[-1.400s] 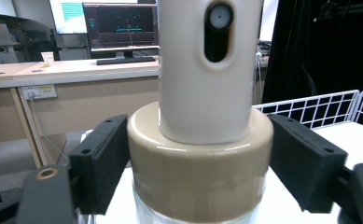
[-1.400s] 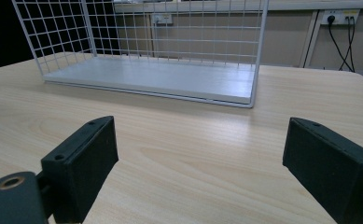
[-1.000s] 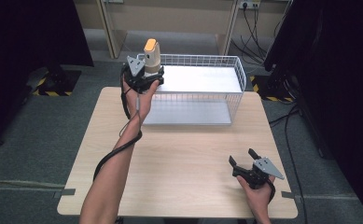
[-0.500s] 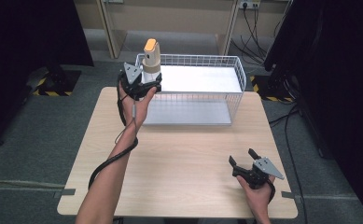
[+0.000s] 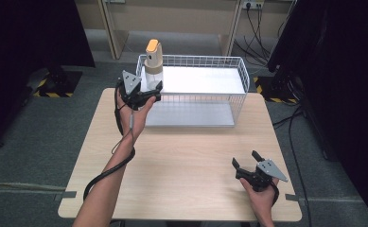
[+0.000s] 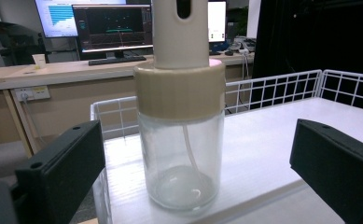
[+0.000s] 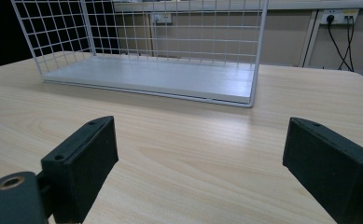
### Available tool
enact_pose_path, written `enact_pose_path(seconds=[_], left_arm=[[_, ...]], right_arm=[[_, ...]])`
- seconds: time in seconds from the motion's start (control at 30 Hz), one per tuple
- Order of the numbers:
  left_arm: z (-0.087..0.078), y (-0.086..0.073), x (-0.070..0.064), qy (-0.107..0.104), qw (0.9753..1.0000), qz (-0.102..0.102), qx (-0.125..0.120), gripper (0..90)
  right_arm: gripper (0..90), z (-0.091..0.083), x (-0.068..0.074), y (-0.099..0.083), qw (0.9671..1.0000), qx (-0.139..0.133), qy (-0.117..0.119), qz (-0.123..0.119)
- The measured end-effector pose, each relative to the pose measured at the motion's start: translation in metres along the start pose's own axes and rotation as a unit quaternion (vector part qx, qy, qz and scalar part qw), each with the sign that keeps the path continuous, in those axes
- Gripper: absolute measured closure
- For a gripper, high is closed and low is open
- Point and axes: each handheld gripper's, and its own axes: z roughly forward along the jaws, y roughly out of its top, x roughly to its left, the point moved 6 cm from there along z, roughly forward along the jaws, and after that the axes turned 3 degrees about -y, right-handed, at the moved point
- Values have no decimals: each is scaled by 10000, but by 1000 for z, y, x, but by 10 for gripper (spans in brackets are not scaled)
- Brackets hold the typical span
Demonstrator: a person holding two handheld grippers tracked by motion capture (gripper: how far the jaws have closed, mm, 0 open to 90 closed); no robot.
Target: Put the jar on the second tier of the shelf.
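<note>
Spray bottle (image 5: 153, 64) is standing upright at the left end of the white wire basket (image 5: 240, 90), which is sitting along the far edge of the table (image 5: 181, 161). In the left gripper view the bottle (image 6: 183, 126) is resting on the white shelf board (image 6: 282, 140) inside the basket, close to the board's near edge and left corner, with its clear glass body, tan collar and cream cap rising between the two black jaws. Those jaws are standing wide of the glass on both sides, touching nothing, so the left gripper (image 5: 144, 92) is released around the bottle rather than clamping it; I am judging that the bottle is bearing its own weight on the board, and that the gripper is either just about to close on it or has no hold to give up. The upright pose is suiting a tall, narrow, top-heavy object that could tip near the board's edge. The right gripper (image 5: 249, 163) is lying low near the right near corner of the table, well apart from the basket, its jaws spread and empty over bare wood (image 7: 193, 154), seemingly parked out of the way.
</note>
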Motion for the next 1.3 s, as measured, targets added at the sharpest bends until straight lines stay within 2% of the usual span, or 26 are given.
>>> enact_pose_path(seconds=[0.7,1.3], left_arm=[[-21,-19,-3,-116,9999,52,-9,27],[-36,-32,-4,-174,9998,17,-2,28]], right_arm=[[103,0,0,0,10000,-3,-12,-12],[103,0,0,0,10000,-14,-11,-14]])
